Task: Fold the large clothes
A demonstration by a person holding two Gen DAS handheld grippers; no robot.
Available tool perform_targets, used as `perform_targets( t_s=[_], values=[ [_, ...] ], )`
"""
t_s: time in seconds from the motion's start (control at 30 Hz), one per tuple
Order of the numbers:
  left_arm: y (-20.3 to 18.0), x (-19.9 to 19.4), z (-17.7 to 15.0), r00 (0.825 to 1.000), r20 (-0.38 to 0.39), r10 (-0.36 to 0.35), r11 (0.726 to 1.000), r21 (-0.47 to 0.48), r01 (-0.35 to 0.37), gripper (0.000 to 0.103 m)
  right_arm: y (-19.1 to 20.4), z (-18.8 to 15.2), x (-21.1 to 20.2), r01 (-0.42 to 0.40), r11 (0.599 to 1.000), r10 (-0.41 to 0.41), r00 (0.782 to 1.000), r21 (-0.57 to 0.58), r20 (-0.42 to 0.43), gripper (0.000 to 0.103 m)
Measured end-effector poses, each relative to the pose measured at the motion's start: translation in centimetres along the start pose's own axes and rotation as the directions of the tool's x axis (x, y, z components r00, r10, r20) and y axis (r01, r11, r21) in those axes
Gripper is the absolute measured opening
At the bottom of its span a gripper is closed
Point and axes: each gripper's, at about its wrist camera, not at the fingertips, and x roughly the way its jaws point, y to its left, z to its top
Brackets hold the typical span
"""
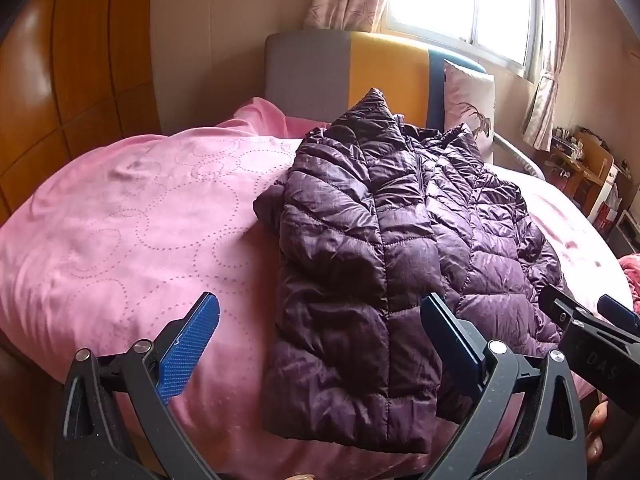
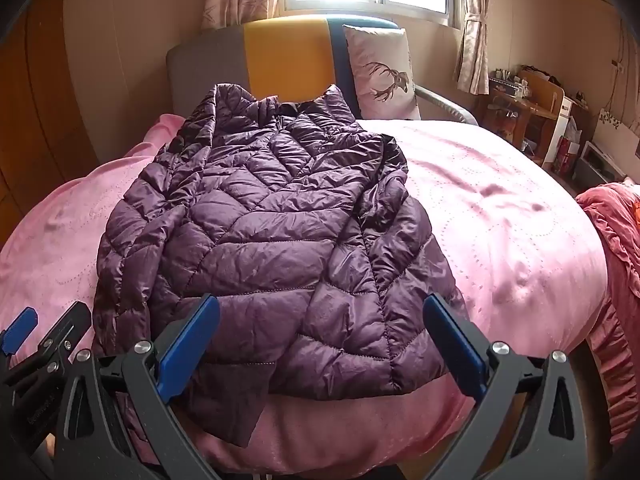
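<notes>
My left gripper [image 1: 320,344] sits at the bottom of its frame with both blue pads spread wide and nothing between them, and my right gripper [image 2: 320,344] is the same in its own view — wide apart, holding nothing. The purple quilted jacket [image 2: 260,208] lies on the pink bedspread [image 2: 500,220], collar toward the headboard [image 2: 288,56] at the top of the frame, hem toward the lower edge near my tools. In the left view its left side looks already turned in over the body, with a sleeve end hanging off the bed's near edge at lower centre of the right view. I judge the next fold wants a pinch on the hem corners, one pad under the fabric and one over, taking enough padding that the slick shell does not slide out — then lifting both sides evenly so the quilting does not bunch. As for containers, I see none near the jacket; the cluttered shelves [image 2: 532,112] at right are too small to tell what they hold.
</notes>
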Motion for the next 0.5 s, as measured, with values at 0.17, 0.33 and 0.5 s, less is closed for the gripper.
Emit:
perform_targets(
  t_s=[0.17, 0.33, 0.5],
  values=[
    [-0.14, -0.12, -0.06, 1.0, -0.001, -0.005, 1.0, 0.006, 0.005, 0.1, -0.1, -0.1, 0.23, -0.004, 1.0, 0.004, 1.0, 0.005, -0.01, 0.101],
    [-0.15, -0.22, -0.13, 1.0, -0.008, -0.007, 1.0, 0.017, 0.007, 0.1, 0.13, -0.17, 0.2, 0.0, 1.0, 0.0, 1.0, 0.003, -0.016, 0.101],
    [-0.46, -0.46, -0.26, 1.0, -0.001, -0.003, 1.0, 0.018, 0.003, 0.1, -0.04, -0.23, 0.0, 0.003, 1.0, -0.003, 1.0, -0.002, -0.016, 0.101]
  ],
)
